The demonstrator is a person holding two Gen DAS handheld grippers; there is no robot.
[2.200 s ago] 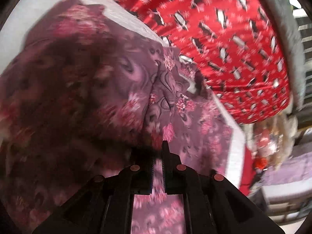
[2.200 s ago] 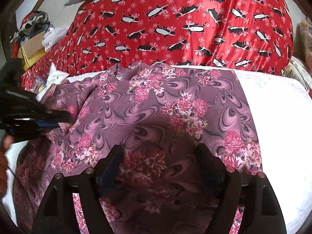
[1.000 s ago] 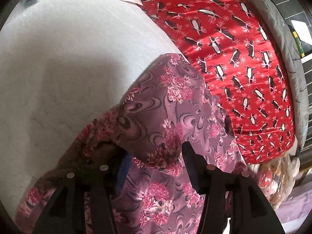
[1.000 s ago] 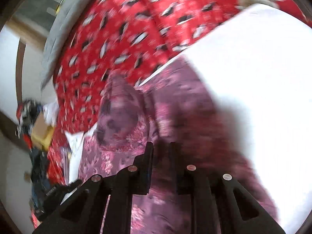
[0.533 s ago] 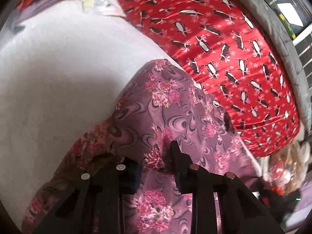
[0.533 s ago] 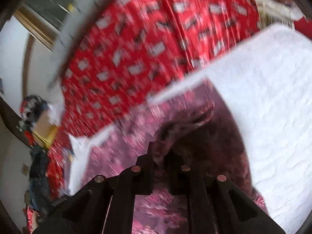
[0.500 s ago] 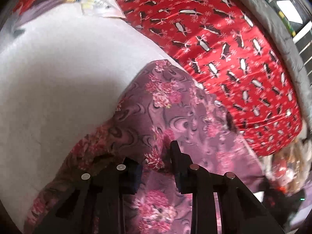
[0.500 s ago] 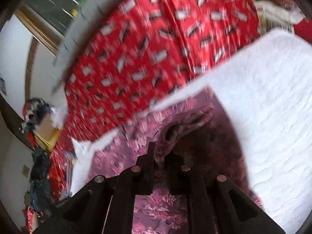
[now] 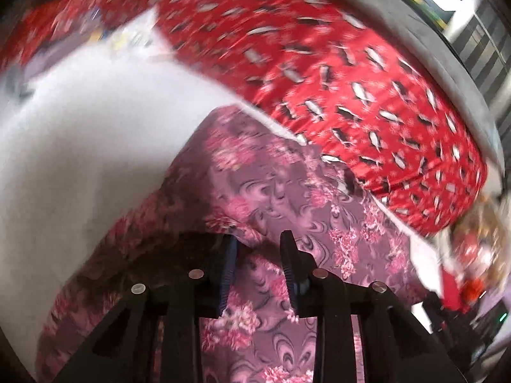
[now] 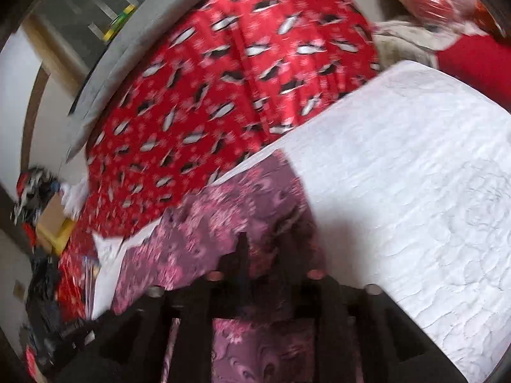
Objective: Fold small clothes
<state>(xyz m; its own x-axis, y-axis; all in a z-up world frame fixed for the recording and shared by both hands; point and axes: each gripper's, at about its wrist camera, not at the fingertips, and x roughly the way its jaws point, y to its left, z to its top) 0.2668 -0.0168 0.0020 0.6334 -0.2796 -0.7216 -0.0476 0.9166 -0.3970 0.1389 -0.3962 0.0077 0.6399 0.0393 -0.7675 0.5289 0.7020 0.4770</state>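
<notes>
Purple floral garment edge lies between both opening grippers, white bedcover alongside.

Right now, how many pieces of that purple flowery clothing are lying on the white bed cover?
1. The purple flowery garment lies on the white cover, beside the red penguin-print quilt. More could be hidden underneath.
</notes>
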